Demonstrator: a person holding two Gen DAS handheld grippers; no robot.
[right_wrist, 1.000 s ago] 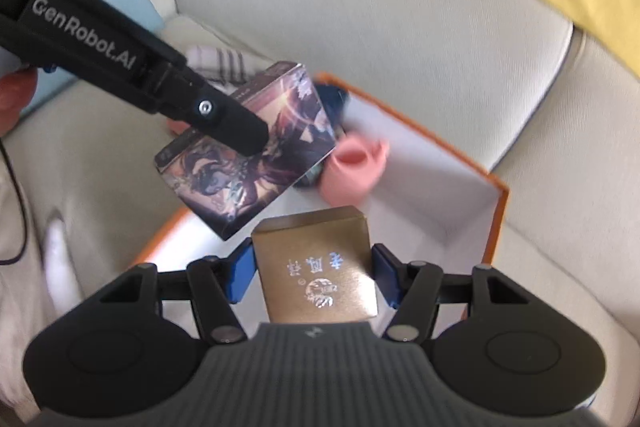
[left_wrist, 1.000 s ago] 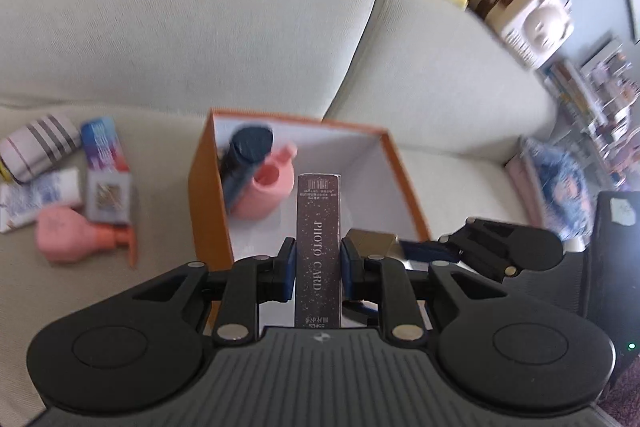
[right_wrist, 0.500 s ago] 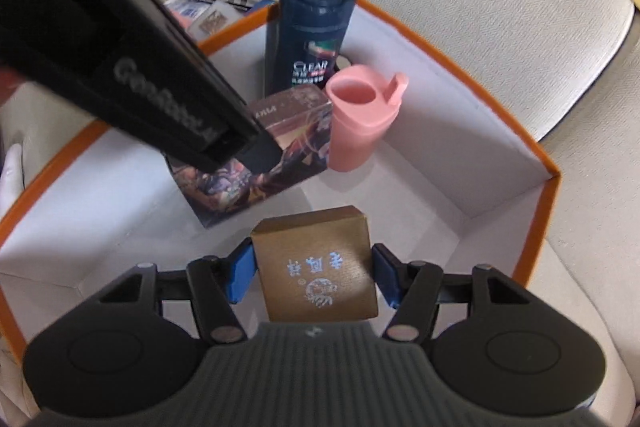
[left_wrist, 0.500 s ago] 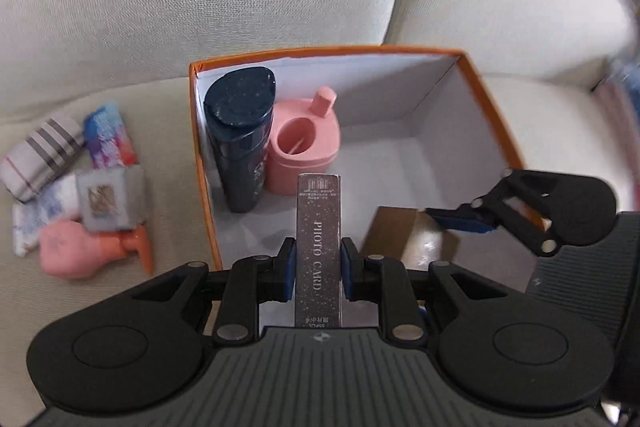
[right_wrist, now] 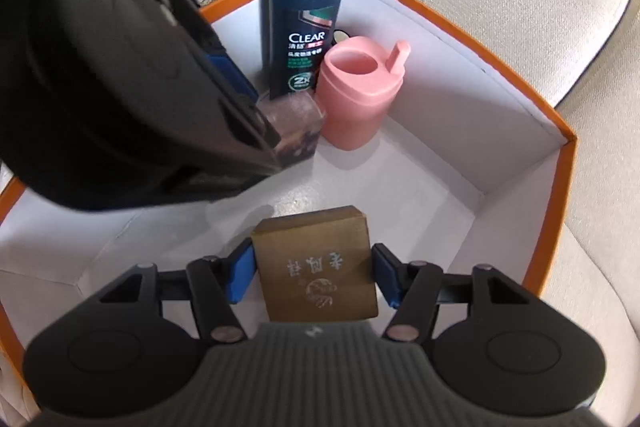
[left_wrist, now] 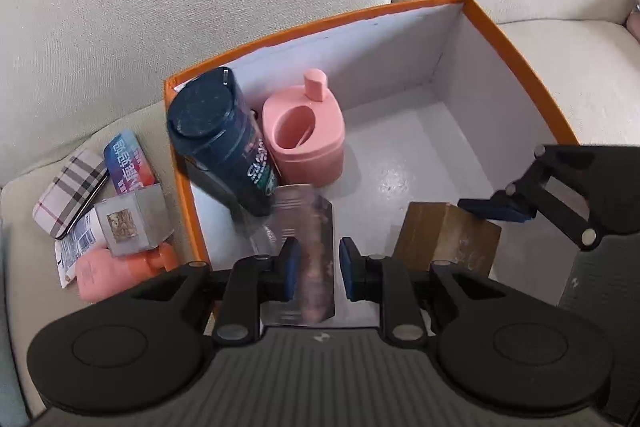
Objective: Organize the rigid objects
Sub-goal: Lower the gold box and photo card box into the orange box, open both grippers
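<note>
Since half a second ago, the left gripper (left_wrist: pixel 316 269) has spread its fingers, and the card box (left_wrist: pixel 308 251) they clamped now shows blurred between them with gaps on both sides.

Left wrist view: an orange box (left_wrist: pixel 516 51) with white inner walls sits on a cream sofa (left_wrist: pixel 200 7). Inside it, in the far left corner, stand a dark blue shampoo bottle (left_wrist: pixel 224 143) and, just beside it, a pink cup (left_wrist: pixel 308 135). The gold carton (left_wrist: pixel 444 237) stands on the box floor to the right, with the right gripper's blue pad touching its far side. Outside the box, on the sofa seat to the left, lie a plaid case (left_wrist: pixel 68 191), a blue packet (left_wrist: pixel 128 163), a small grey box (left_wrist: pixel 132 225) and a pink pump bottle (left_wrist: pixel 116 269).

Right wrist view: the right gripper (right_wrist: pixel 314 273) reaches into the orange box (right_wrist: pixel 560 155). Its fingers sit barely apart from the gold carton (right_wrist: pixel 316 263), a thin gap on each side. Beyond stand the shampoo bottle (right_wrist: pixel 304 27) and pink cup (right_wrist: pixel 360 95). The left gripper covers the left side, the blurred card box (right_wrist: pixel 298 131) at its tip.
</note>
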